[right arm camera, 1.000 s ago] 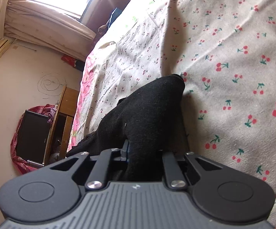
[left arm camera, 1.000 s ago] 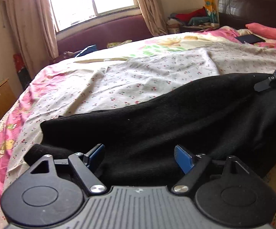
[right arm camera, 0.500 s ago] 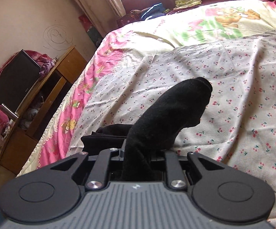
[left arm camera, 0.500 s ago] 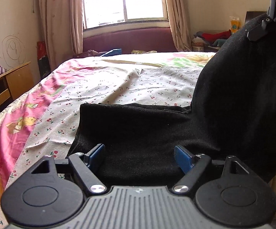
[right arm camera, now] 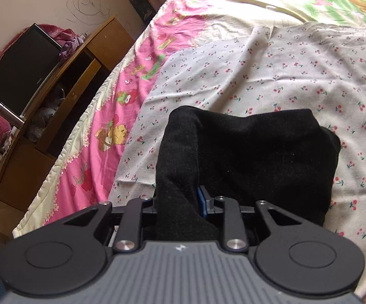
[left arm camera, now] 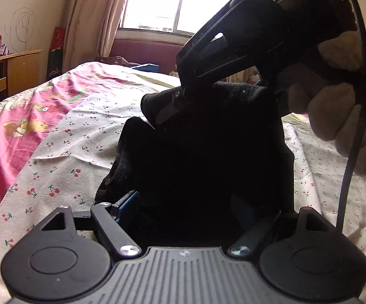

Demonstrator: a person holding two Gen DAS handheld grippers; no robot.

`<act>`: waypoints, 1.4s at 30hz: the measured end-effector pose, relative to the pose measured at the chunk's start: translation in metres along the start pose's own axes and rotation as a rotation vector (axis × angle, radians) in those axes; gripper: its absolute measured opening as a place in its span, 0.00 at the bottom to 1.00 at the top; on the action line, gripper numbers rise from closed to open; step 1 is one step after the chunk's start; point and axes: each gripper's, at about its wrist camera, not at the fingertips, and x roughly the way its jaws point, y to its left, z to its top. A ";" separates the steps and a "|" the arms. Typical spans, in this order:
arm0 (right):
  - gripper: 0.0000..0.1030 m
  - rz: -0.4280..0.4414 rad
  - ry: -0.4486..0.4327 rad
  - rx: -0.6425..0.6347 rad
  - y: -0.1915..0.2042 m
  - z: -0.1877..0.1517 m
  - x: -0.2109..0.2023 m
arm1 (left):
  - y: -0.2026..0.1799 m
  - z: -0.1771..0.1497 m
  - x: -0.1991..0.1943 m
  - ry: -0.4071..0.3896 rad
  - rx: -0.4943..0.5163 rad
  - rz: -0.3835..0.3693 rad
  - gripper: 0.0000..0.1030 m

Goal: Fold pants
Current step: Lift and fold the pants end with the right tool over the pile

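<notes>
Much of the black pants [left arm camera: 208, 152] is one dark mass, folds lost in shadow. They lie on the cherry-print sheet [right arm camera: 296, 76] near the bed's edge. The left gripper [left arm camera: 185, 207] stands wide, cloth between but ungripped. The right gripper [right arm camera: 180, 202] has been opening; whether it still grips the fold between is unclear. A wooden desk [right arm camera: 63, 96] stands close beside the bed.

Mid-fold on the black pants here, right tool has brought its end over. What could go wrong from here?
1. The right tool has just been opening with a strip of the black knit pants between its fingers; the strip could snag on them and pull the fold apart.
2. The folded layer looks bunched, so creases may set.
3. The left tool stands wide open around the pants, so they may slide on the cherry-print sheet.
</notes>
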 end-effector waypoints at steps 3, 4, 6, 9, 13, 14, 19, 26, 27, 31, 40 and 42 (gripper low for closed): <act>0.40 0.050 0.014 0.008 0.000 -0.008 0.005 | 0.014 -0.010 -0.016 0.015 -0.081 -0.014 0.89; 0.41 0.063 0.014 0.018 -0.002 -0.008 0.002 | 0.021 -0.013 -0.022 0.020 -0.130 -0.029 0.90; 0.41 0.091 0.009 0.029 -0.005 -0.008 -0.006 | 0.031 -0.016 -0.032 0.015 -0.218 -0.057 0.89; 0.42 0.139 -0.020 0.035 -0.005 -0.009 -0.014 | 0.034 -0.012 -0.046 -0.031 -0.311 -0.089 0.89; 0.44 0.160 0.020 0.036 0.003 -0.008 -0.001 | 0.014 0.005 -0.047 -0.071 -0.253 -0.078 0.92; 0.44 0.177 0.047 0.052 0.005 -0.007 0.004 | 0.008 0.009 -0.043 -0.071 -0.209 -0.033 0.92; 0.44 0.167 -0.028 0.044 -0.003 0.001 -0.018 | 0.009 0.020 -0.011 -0.020 -0.156 0.065 0.90; 0.45 -0.006 -0.109 -0.107 -0.028 0.029 -0.034 | 0.011 0.022 0.005 0.050 -0.098 0.076 0.69; 0.45 -0.008 -0.106 -0.119 -0.022 0.036 -0.030 | 0.010 0.023 0.005 0.052 -0.096 0.080 0.69; 0.58 0.065 -0.034 -0.351 0.021 0.046 0.001 | 0.003 0.026 0.007 0.058 -0.061 0.091 0.69; 0.03 0.122 0.090 -0.575 0.008 0.047 0.009 | 0.010 0.040 0.005 0.058 -0.004 0.069 0.45; 0.02 0.139 0.066 -0.578 0.004 0.049 -0.008 | 0.011 0.046 0.007 0.046 0.026 0.077 0.42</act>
